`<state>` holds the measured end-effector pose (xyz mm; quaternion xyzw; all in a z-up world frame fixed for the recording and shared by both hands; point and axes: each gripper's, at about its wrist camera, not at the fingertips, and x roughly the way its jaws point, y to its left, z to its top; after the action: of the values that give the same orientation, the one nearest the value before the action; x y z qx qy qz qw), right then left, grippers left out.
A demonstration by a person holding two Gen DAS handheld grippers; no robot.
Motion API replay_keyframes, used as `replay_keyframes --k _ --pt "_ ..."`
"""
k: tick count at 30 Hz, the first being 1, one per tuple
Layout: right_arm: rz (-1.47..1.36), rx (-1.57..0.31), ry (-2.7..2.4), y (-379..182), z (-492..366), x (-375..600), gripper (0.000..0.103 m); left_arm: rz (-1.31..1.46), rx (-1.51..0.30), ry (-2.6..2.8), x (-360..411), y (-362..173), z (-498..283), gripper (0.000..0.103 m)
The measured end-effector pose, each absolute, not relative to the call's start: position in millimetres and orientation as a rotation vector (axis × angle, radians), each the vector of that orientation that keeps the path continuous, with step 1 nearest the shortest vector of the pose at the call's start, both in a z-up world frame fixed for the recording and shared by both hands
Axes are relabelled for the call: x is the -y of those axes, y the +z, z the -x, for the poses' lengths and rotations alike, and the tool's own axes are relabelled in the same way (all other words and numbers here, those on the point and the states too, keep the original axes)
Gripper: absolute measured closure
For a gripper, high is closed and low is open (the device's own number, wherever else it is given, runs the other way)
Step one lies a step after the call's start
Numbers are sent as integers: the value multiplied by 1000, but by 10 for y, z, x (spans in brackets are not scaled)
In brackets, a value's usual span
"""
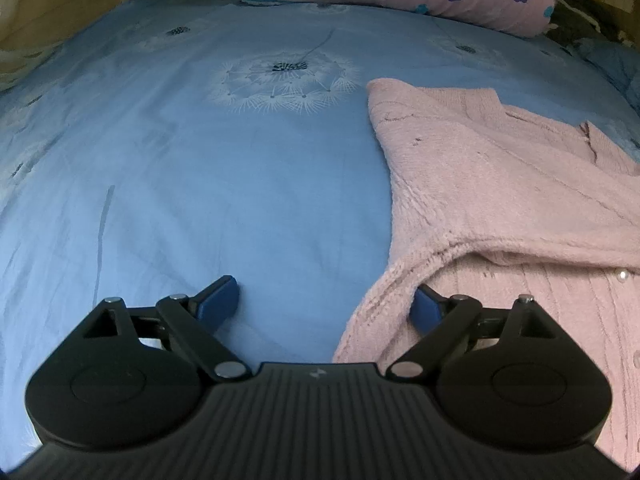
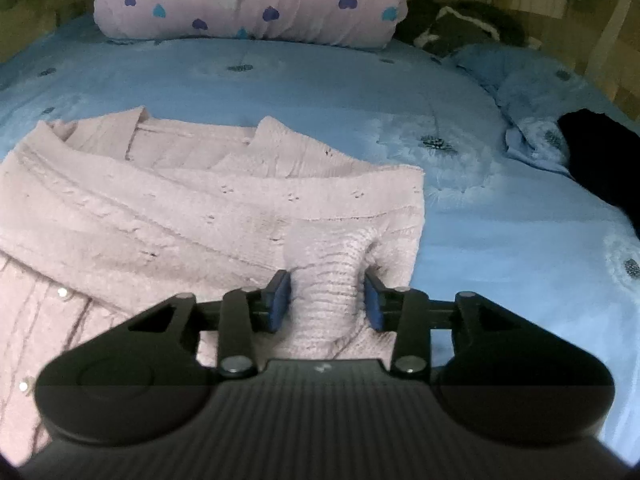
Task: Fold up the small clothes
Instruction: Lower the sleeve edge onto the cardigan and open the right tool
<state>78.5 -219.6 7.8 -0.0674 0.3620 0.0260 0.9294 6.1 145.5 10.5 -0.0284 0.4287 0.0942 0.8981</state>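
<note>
Right wrist view alone shows right gripper (image 2: 326, 296) pinching the pink cardigan (image 2: 160, 208).
Left gripper (image 1: 324, 304) gapes wide beside its edge on the bed (image 1: 200, 180).

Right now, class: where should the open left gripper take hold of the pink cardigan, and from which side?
Grip the pink cardigan at its near-left hem edge, coming in from the bare sheet side. That edge lies free between the left gripper fingers.

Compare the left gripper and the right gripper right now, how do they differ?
The left gripper has its jaws spread wide and holds nothing; the right gripper has narrower jaws with a bunched fold of the pink sweater between them. The left sits at the sweater's edge, mostly over the blue bedsheet; the right sits over the sweater. Both have blue pads.
</note>
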Motion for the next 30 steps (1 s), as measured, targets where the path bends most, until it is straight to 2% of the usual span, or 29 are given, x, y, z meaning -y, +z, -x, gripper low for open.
replay_keyframes --k 2,6,21,30 --pt "129 -747 59 149 -736 2227 59 46 -887 189 -1433 134 -6 12" --pt "123 -736 64 314 -561 2306 49 8 -880 171 -1340 236 137 12" --pt "87 -700 277 775 525 2378 49 -114 -756 52 -803 1097 1081 11" --pt "106 -687 384 810 1081 2193 48 -219 -729 32 -434 1257 1748 11"
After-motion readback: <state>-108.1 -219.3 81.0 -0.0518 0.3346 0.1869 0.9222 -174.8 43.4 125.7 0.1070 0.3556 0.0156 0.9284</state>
